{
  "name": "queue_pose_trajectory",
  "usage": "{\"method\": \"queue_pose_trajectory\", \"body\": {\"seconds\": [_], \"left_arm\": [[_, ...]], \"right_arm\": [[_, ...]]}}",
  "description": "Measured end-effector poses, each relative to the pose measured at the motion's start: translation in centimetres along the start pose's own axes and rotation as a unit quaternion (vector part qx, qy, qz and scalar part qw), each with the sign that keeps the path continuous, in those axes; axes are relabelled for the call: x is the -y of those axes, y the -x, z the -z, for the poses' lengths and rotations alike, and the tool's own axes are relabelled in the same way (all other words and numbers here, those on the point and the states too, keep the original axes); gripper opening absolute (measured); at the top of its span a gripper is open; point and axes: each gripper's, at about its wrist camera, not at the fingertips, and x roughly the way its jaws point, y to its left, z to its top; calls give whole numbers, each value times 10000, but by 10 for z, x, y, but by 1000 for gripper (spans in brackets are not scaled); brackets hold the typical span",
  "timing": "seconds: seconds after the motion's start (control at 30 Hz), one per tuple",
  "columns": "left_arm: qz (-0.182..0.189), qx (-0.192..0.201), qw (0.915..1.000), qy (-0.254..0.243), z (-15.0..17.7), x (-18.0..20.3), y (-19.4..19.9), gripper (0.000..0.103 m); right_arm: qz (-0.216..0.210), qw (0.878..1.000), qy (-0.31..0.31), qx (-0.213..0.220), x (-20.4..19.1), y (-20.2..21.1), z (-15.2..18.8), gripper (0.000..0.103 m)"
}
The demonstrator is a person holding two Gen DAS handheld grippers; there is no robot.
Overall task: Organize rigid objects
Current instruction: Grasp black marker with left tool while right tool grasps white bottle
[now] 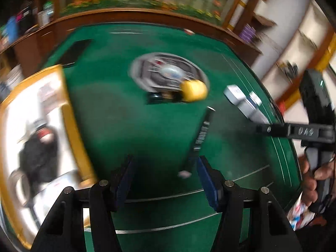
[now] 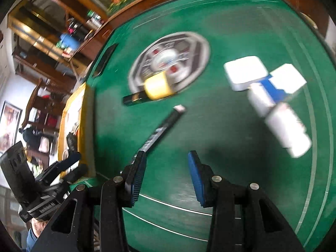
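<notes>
Embossed characters on the right hand-held gripper (image 1: 262, 129) body read roughly "0A5", uncertain. Pale lettering on the left hand-held gripper (image 2: 71, 166) body is too blurred to read. Print on the slim black box (image 2: 161, 128) is also unreadable.
</notes>
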Motion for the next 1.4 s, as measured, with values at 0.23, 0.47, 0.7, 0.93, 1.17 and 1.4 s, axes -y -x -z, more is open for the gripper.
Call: {"method": "queue_pose_trajectory", "body": {"seconds": [0.23,0.47,0.7,0.93,1.17,1.4], "left_arm": [[-127,-433,9964,-711,-18,52,-56,63],[-660,-323,9921,-1013,-25,62,-85,48],[-688,-236,9948,-714,-19,55,-78,14],[-722,-254,9950,-635,-5,60,-70,14],[-516,-266,9981,-221,4,54,-62,14],[-221,-137,9996,113,12,46,-46,14]], "right_arm": [[249,9988,-317,292,53,33,1,44],[839,9959,123,317,81,44,-7,51],[1327,9866,950,10,83,19,-24,56],[1420,9820,1238,-158,85,-5,-26,39],[919,9877,1248,-200,62,-4,-1,39],[432,9914,1190,-318,37,-1,14,39]]}}
